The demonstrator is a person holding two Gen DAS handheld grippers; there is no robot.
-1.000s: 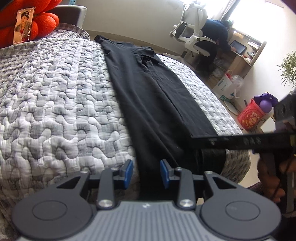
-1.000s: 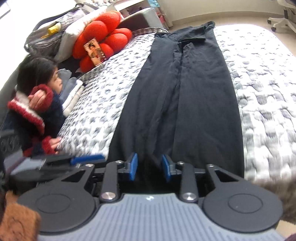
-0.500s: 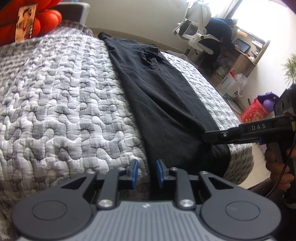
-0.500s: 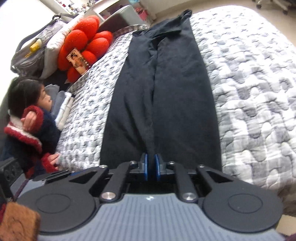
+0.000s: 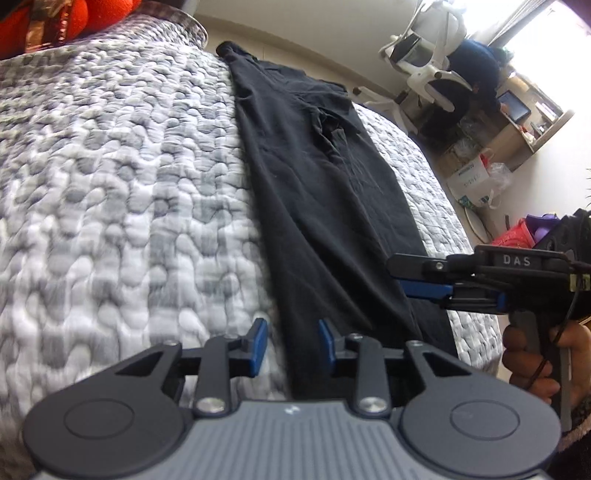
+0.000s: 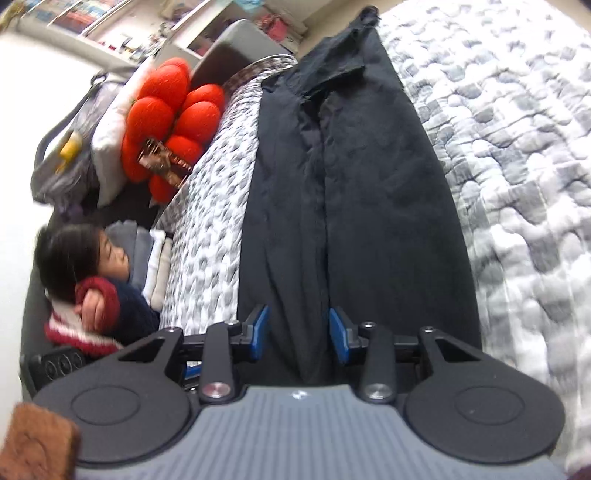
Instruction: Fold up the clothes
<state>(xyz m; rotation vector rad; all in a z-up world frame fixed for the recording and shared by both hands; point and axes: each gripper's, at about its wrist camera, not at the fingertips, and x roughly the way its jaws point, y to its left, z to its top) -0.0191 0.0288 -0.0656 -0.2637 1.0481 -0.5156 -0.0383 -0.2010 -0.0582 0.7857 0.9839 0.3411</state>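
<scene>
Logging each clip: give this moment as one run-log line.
stage: fold not begun | black trousers: flat along quilt | left gripper: open | right gripper: open, jaws just widened

This is a lived-in bedroom in someone's home. A bed [image 5: 110,192] fills most of it, spread with a puffy grey-and-white quilt, and a red flower-shaped cushion [image 6: 170,122] leans near its head. Over by the bright window stands a white office chair [image 5: 424,59] at a wooden desk [image 5: 517,122] with a small screen on it. Bags [image 5: 476,181] sit on the floor beside it, and cluttered shelves [image 6: 81,14] line the far wall.
</scene>
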